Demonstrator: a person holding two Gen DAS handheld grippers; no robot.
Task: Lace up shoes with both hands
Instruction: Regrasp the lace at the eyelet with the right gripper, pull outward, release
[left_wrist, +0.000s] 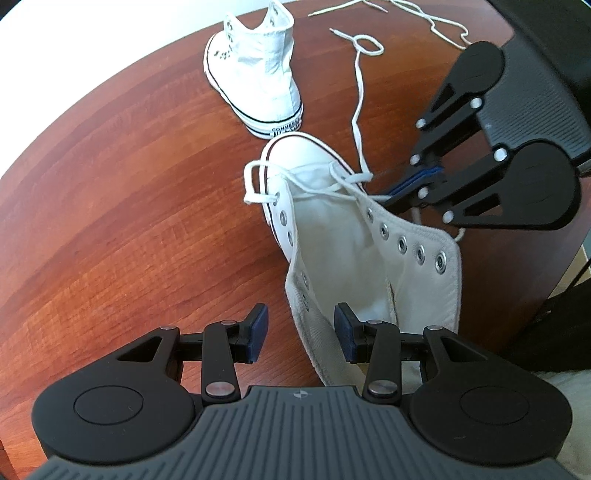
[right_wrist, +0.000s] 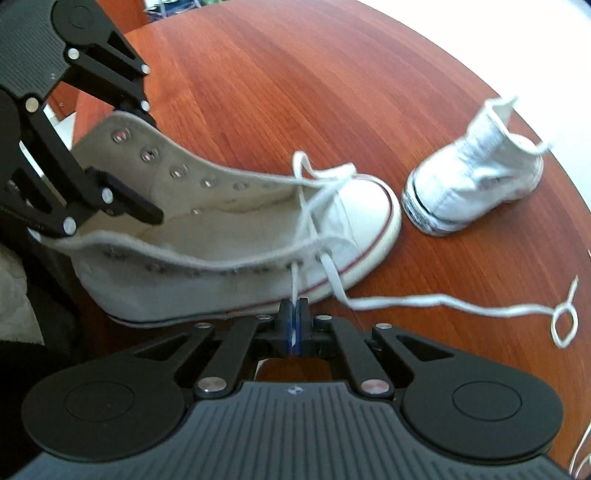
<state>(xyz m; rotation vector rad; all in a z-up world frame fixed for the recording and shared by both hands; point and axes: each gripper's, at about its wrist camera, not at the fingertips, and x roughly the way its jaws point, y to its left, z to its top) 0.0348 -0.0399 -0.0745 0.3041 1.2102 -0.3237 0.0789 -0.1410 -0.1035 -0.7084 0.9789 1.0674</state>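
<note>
A white high-top shoe lies on the wooden table with its toe pointing away from me, laced only through the eyelets nearest the toe. My left gripper is open at the ankle end. One finger is inside the shoe and the other outside, so the jaws straddle the side wall. In the right wrist view my right gripper is shut on the white lace, just outside a low eyelet on the near side of the shoe. The lace's other end trails over the table in a small loop.
A second white high-top stands just past the first shoe's toe, without a lace. Another loose lace lies at the far right. The table's edge runs close by on the right, with dark furniture beyond it.
</note>
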